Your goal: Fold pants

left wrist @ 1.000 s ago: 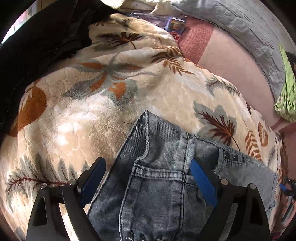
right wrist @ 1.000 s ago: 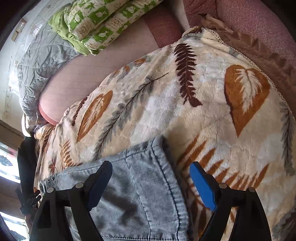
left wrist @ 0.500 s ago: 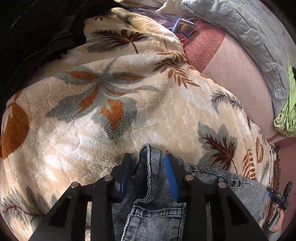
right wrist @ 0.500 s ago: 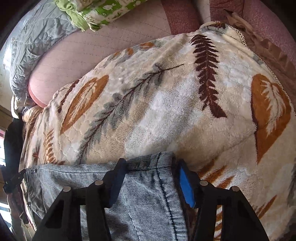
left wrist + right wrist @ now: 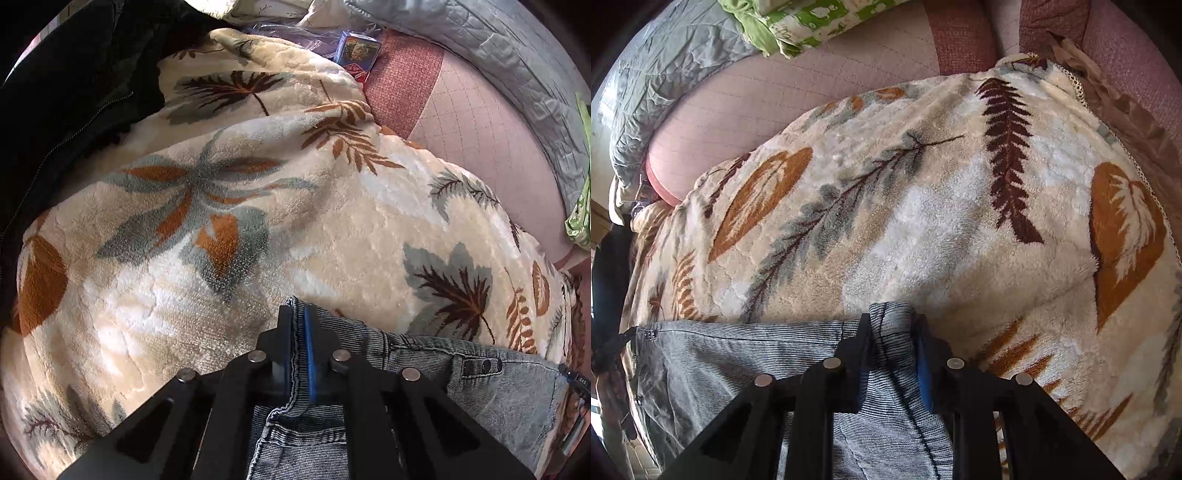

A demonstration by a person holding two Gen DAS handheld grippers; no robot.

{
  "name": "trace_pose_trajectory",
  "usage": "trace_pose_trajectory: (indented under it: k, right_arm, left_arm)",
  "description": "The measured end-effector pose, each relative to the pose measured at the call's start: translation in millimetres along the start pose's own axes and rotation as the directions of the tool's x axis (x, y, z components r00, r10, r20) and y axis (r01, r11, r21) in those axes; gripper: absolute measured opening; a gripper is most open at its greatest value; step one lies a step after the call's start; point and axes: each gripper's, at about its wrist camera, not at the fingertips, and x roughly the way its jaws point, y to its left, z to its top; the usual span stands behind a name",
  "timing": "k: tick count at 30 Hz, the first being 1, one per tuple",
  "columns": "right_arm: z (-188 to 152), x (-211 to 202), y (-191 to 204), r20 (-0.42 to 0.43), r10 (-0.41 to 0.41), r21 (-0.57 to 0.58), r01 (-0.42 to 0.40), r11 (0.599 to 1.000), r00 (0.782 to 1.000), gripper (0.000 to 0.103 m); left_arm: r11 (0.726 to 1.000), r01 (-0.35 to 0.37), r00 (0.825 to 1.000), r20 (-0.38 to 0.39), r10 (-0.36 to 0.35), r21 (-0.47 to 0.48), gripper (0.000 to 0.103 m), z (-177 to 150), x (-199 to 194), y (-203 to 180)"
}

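Note:
Grey-blue denim pants (image 5: 480,387) lie on a cream fleece blanket (image 5: 221,221) printed with leaves. My left gripper (image 5: 298,314) is shut on a stitched corner of the pants, and the seam runs up between its blue pads. In the right wrist view the pants (image 5: 738,354) stretch off to the left across the blanket (image 5: 923,221). My right gripper (image 5: 893,319) has its jaws closing on a bunched corner of the denim, with both pads pressing the fold. Both grippers point steeply down at the bed.
A black jacket (image 5: 74,92) lies at the blanket's left. A blue box (image 5: 356,51) sits beyond it on the pink mattress (image 5: 480,129). A grey quilt (image 5: 665,74) and green patterned cloth (image 5: 812,26) edge the far side.
Both grippers slid up to the pants' far edge and went from wide open to closed on the denim corners. The fabric bunched between the pads.

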Motion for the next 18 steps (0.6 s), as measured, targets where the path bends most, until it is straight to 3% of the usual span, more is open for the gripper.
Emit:
trace_pose_trajectory:
  k: [6,11,15,18]
  right_arm:
    - [-2.7,-28.2,8.7,0.071,0.006,-0.034,-0.003,0.999,0.997,0.021]
    - [-12.3,-65.2,16.7,0.158,0.054,-0.070,-0.043,0.997,0.986,0.021]
    - [-34.7,-103.9,17.5,0.222,0.099,-0.099,-0.079,0.992,0.970,0.021]
    - [-66.3,-135.4,9.8,0.273,0.163,-0.137,-0.130,0.982,0.948,0.021]
  left_arm:
    - [0.999,0.030,0.996,0.086,-0.031,0.020,0.006,-3.4,-37.3,-5.6]
    - [0.994,0.101,0.979,0.174,-0.105,0.030,0.005,-17.0,-88.1,-3.1]
    - [0.983,0.168,0.947,0.265,-0.181,0.071,0.005,-47.9,-147.0,3.8]
    - [0.974,0.200,0.913,0.341,-0.223,0.104,0.001,-85.4,-198.4,19.7]
